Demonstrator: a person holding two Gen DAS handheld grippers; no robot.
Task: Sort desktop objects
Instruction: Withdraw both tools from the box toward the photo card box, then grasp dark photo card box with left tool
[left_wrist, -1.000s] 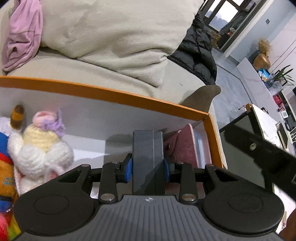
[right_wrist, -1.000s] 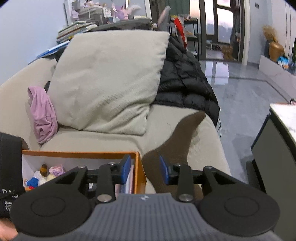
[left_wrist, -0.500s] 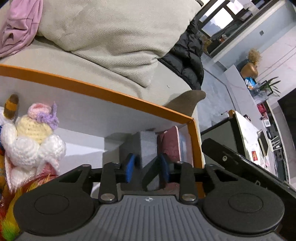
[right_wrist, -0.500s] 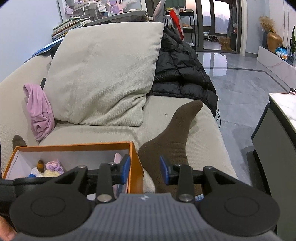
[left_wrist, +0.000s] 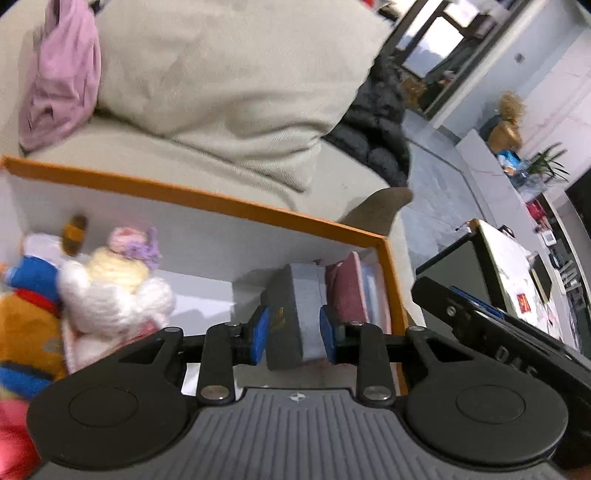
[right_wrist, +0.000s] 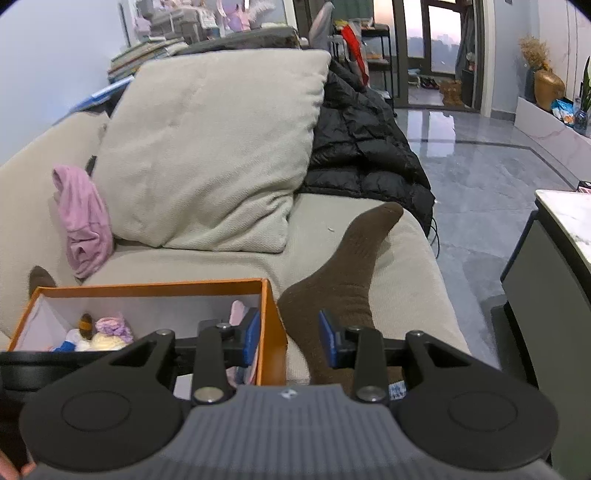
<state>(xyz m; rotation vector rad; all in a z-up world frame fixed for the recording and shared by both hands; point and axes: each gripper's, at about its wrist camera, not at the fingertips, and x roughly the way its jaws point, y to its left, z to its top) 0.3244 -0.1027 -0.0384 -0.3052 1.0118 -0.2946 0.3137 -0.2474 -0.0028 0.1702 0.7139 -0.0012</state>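
Observation:
An orange box (left_wrist: 207, 201) with white inner walls sits on a beige sofa; it also shows in the right wrist view (right_wrist: 267, 314). Inside stand a grey case (left_wrist: 299, 306) on edge beside a pink case (left_wrist: 349, 291) at the right end, and crocheted plush toys (left_wrist: 110, 288) at the left. My left gripper (left_wrist: 294, 334) is open above the box, its jaws apart on either side of the grey case, not pressing it. My right gripper (right_wrist: 289, 336) is open and empty, over the box's right wall and a brown sock (right_wrist: 347, 266) lying on the sofa.
A large beige cushion (right_wrist: 210, 155), a pink cloth (right_wrist: 83, 221) and a black puffer jacket (right_wrist: 365, 147) lie on the sofa behind the box. A dark cabinet with a marble top (right_wrist: 554, 266) stands at the right. Grey tiled floor lies beyond.
My left gripper has opened and let go of the grey case, which now stands in the box beside the pink case. The left gripper has drawn back. The right gripper has shifted slightly right.

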